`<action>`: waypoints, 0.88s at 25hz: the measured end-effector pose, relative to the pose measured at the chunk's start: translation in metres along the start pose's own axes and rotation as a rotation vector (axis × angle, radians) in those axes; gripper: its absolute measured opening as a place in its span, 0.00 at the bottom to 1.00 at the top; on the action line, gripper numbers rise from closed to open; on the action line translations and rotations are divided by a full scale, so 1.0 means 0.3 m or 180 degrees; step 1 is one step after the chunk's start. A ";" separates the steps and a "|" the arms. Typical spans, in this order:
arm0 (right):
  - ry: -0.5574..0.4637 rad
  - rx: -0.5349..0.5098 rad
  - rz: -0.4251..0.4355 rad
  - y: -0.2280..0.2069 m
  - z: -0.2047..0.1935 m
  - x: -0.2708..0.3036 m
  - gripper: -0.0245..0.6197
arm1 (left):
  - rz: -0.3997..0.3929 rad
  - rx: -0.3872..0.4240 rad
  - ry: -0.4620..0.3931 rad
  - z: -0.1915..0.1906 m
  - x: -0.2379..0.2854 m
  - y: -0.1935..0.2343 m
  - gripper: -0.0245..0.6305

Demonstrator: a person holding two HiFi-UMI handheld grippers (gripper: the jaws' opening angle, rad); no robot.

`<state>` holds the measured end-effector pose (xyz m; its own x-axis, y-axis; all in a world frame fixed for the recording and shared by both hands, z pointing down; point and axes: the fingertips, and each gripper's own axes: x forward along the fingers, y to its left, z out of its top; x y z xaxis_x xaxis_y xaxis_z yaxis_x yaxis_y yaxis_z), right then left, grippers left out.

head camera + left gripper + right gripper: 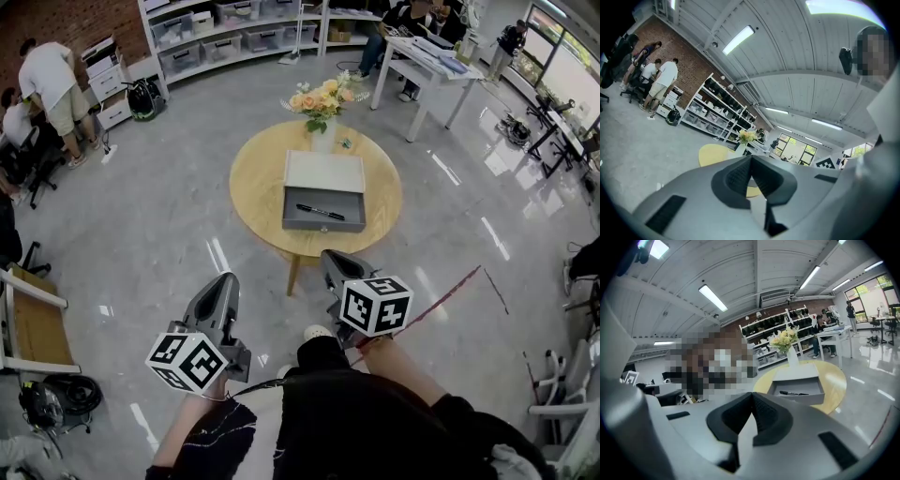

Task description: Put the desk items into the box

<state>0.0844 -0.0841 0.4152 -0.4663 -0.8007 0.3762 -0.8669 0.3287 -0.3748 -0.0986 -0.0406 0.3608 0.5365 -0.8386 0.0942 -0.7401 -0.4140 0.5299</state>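
Note:
A grey box (323, 224) stands open on a round wooden table (258, 178), with its pale lid (324, 172) lying just behind it. A black pen (321, 212) lies inside the box. The right gripper view shows the same box (801, 400) and pen (793, 393) ahead. Both grippers hang over the floor, short of the table's near edge. My left gripper (228, 278) is shut and holds nothing; its pads meet in the left gripper view (751, 159). My right gripper (333, 255) is also shut and empty (752, 397).
A white vase of flowers (322, 103) stands at the table's far edge. People work at the far left (52, 80) near storage shelves (225, 33). A white desk (427, 56) stands back right and a wooden frame (33, 323) at left.

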 end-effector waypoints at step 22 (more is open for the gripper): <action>0.0112 -0.0083 -0.0043 -0.037 -0.008 -0.026 0.05 | -0.0060 -0.0068 0.0014 -0.034 0.035 -0.034 0.05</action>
<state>0.0973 -0.0803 0.4186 -0.4600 -0.7872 0.4108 -0.8772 0.3313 -0.3474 -0.0813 -0.0416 0.3649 0.5521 -0.8292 0.0877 -0.7212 -0.4220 0.5494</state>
